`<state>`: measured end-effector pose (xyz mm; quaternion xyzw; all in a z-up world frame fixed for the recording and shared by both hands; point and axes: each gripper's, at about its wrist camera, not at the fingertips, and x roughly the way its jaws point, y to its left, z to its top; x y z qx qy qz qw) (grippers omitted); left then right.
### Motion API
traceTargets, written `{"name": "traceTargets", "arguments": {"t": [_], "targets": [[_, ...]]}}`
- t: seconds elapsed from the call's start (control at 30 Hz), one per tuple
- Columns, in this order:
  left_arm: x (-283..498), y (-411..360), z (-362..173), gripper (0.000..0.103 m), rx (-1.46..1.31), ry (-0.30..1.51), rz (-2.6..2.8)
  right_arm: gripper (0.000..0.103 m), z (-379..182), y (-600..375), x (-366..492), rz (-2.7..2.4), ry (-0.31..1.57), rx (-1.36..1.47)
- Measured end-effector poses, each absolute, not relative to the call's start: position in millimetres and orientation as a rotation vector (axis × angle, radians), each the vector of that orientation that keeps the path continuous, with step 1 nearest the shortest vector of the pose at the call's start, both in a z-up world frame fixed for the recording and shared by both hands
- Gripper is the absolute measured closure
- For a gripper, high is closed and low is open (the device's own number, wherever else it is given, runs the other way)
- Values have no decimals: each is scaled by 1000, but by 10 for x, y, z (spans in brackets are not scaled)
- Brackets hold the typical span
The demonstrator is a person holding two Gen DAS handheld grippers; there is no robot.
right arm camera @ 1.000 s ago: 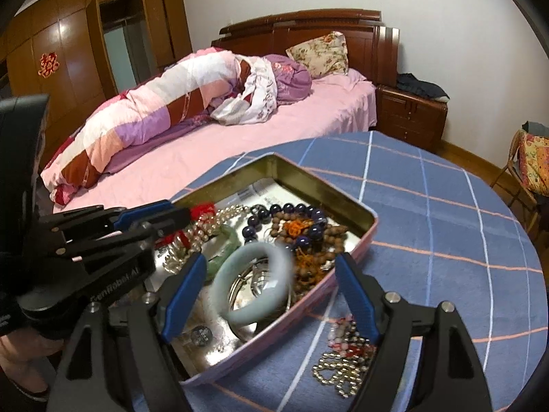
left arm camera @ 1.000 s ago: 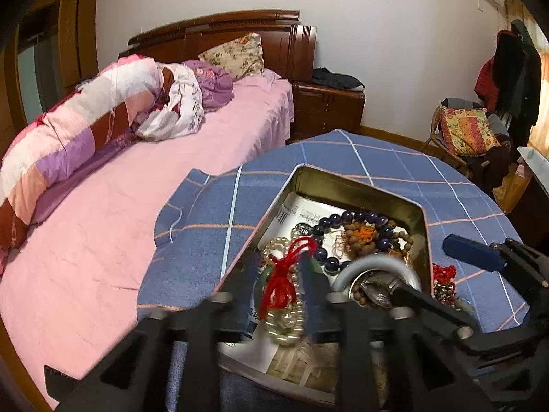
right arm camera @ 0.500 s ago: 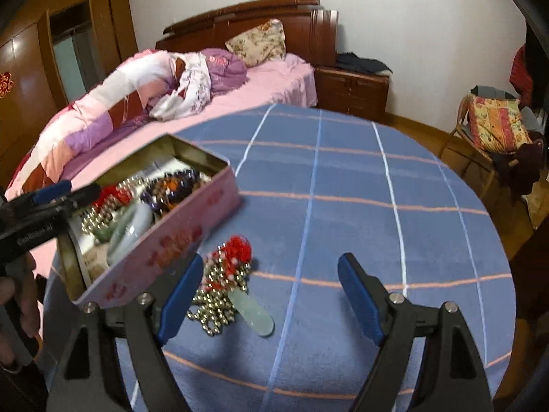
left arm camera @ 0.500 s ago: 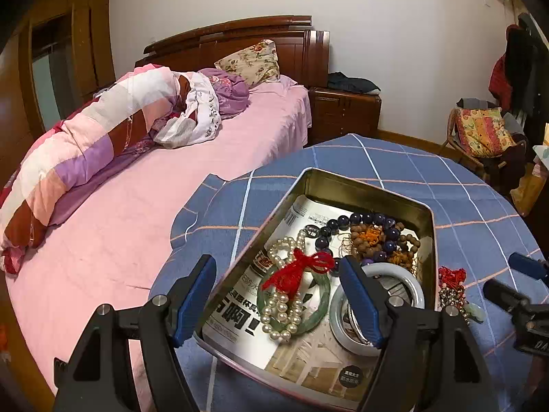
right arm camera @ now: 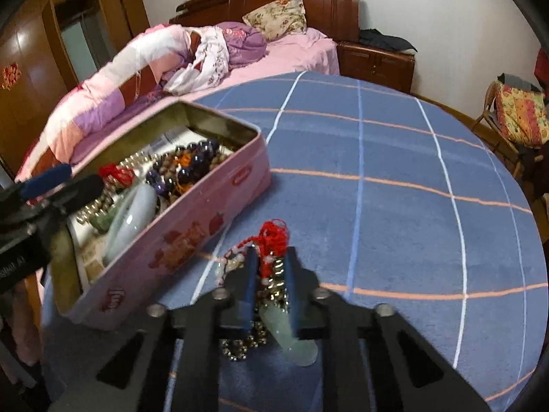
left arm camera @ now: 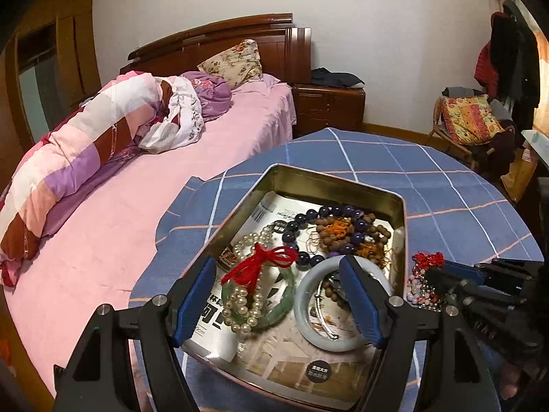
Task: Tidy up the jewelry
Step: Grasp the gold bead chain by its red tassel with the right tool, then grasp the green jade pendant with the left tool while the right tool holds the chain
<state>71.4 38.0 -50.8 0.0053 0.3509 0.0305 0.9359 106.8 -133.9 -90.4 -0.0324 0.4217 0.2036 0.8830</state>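
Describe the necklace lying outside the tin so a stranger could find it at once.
On the blue checked tablecloth, look just beside the pink tin. The necklace is pinched in the shut right gripper; alone outside the tin, it has a red tassel and pale green pendant.

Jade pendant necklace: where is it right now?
On the blue cloth just outside the tin, on the tin's right in both views. The right gripper is shut on the necklace.

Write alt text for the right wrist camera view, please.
The right tool is shut on a beaded necklace with a red tassel and pale green pendant, lying on a blue checked tablecloth. To its left sits an open pink tin holding jewelry.
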Motion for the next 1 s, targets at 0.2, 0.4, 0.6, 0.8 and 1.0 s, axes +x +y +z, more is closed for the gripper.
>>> {"name": "traceTargets", "arguments": {"t": [0.2, 0.4, 0.6, 0.8, 1.0], "targets": [[674, 292, -431, 29, 12, 696, 30, 95, -817, -1752, 945, 356, 855, -9], [644, -7, -374, 29, 53, 682, -32, 95, -756, -2043, 812, 304, 838, 35], [593, -389, -362, 29, 113, 674, -109, 95, -652, -2228, 750, 264, 773, 107], [589, -681, -408, 29, 165, 675, -150, 94, -599, -2305, 779, 262, 755, 154], [652, -777, -452, 29, 179, 688, -150, 81, -774, -2447, 766, 219, 806, 135]]}}
